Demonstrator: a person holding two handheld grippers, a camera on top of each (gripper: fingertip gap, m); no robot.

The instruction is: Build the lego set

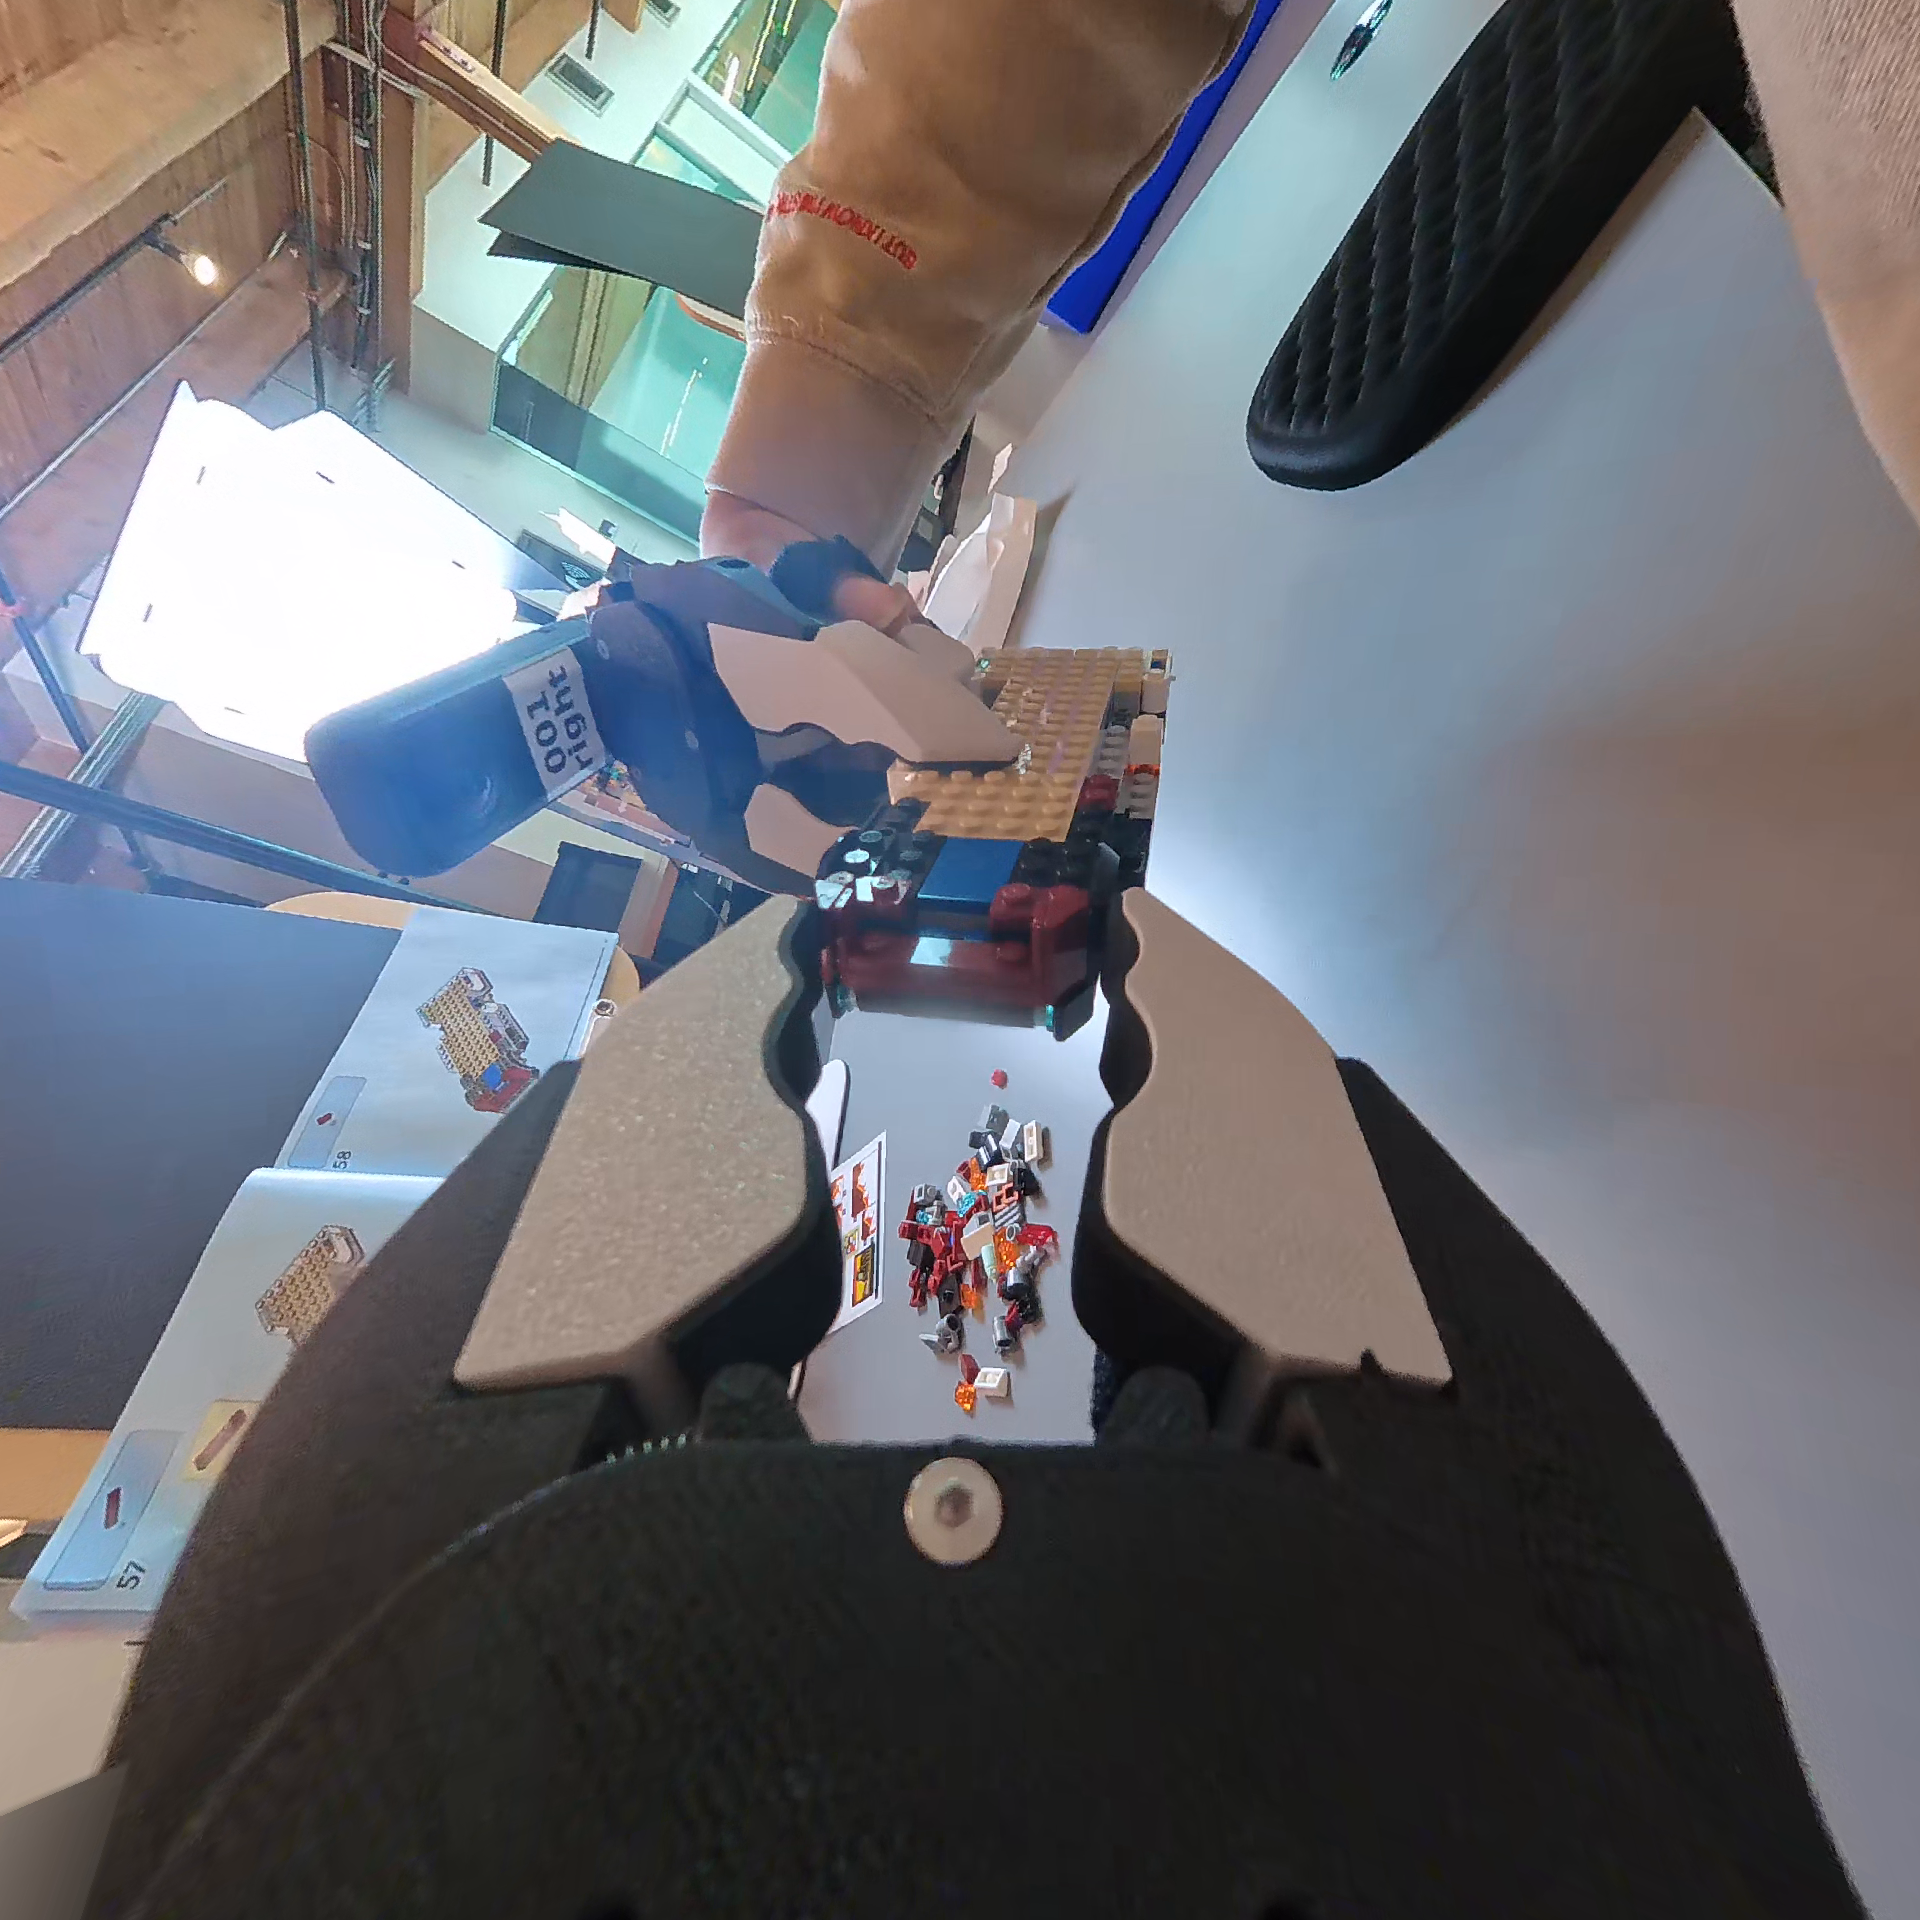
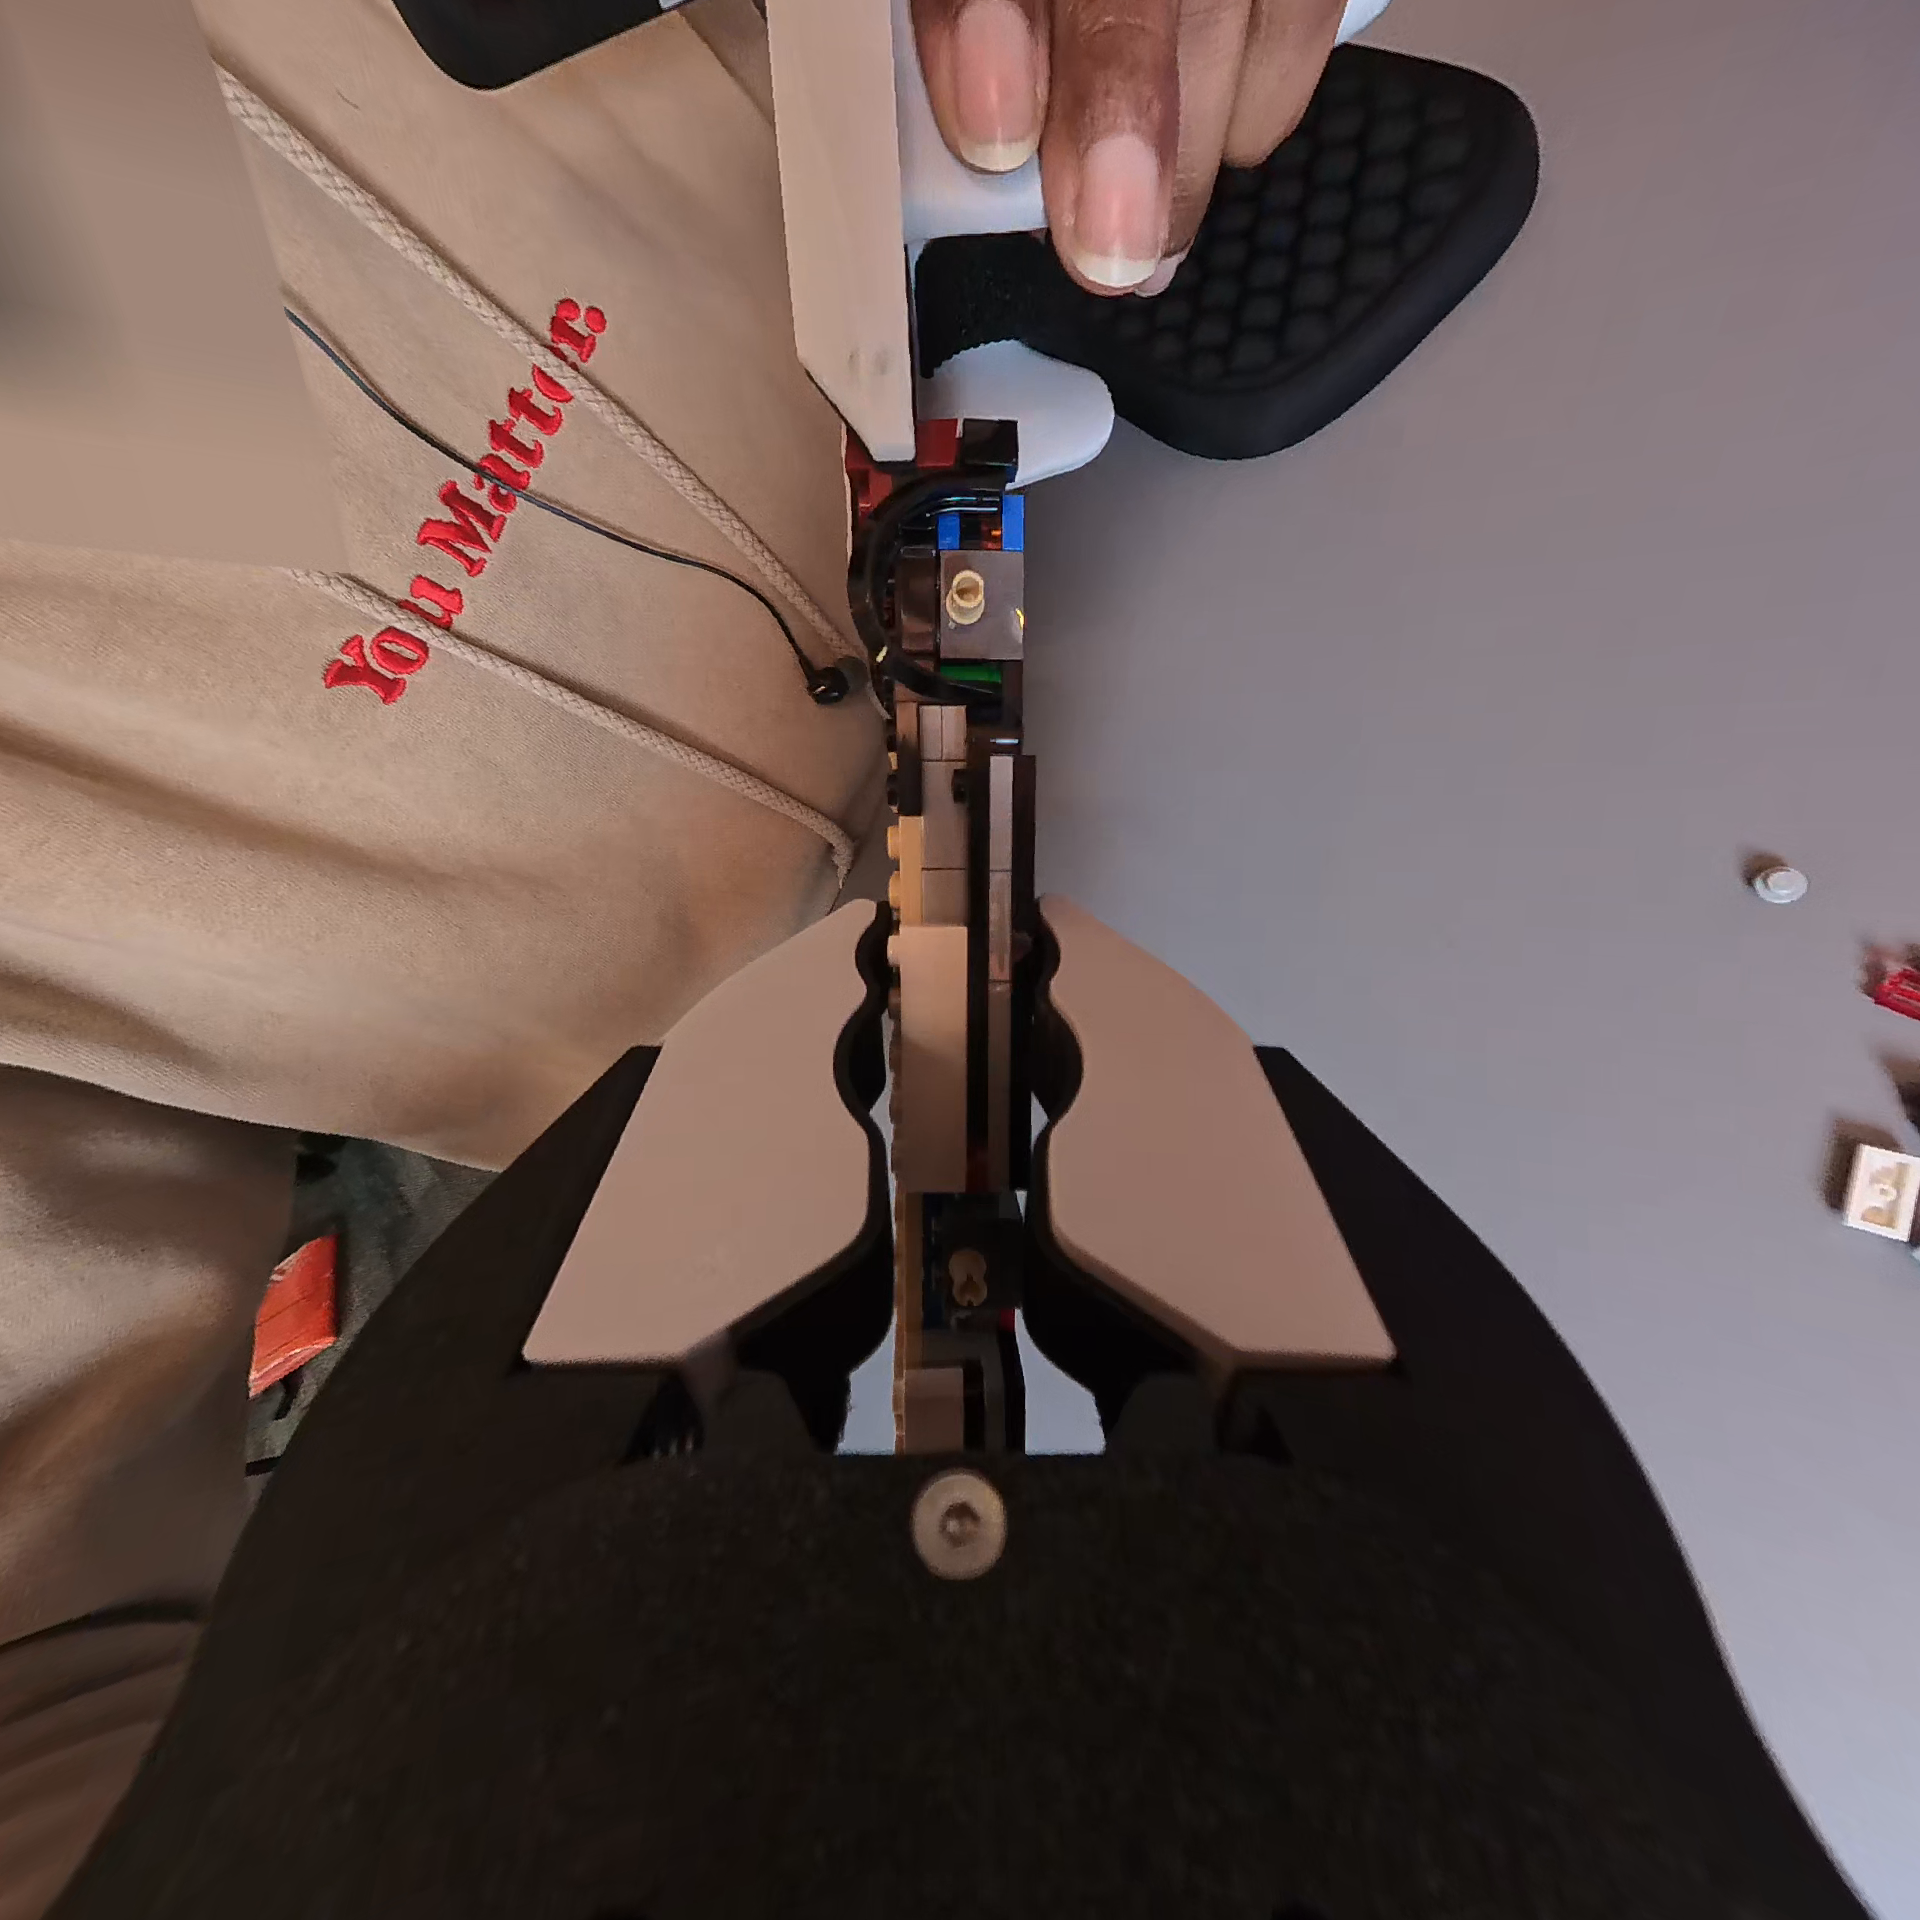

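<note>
Brick model (image 2: pixel 961 831) lengthwise between grippers

Your left gripper (image 1: pixel 951 935) has its fingers either side of the brick model's (image 1: pixel 1023 790) near end, your right gripper (image 2: pixel 956 935) clamps its far end. Loose bricks (image 1: pixel 982 1236) lie on the worktop (image 1: pixel 1455 935) below the model, the instruction booklet (image 1: pixel 416 1091) to their left.

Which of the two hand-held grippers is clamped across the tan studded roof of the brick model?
The right hand-held gripper: one finger lies on the tan roof. The left hand-held gripper instead straddles the dark red end.
</note>
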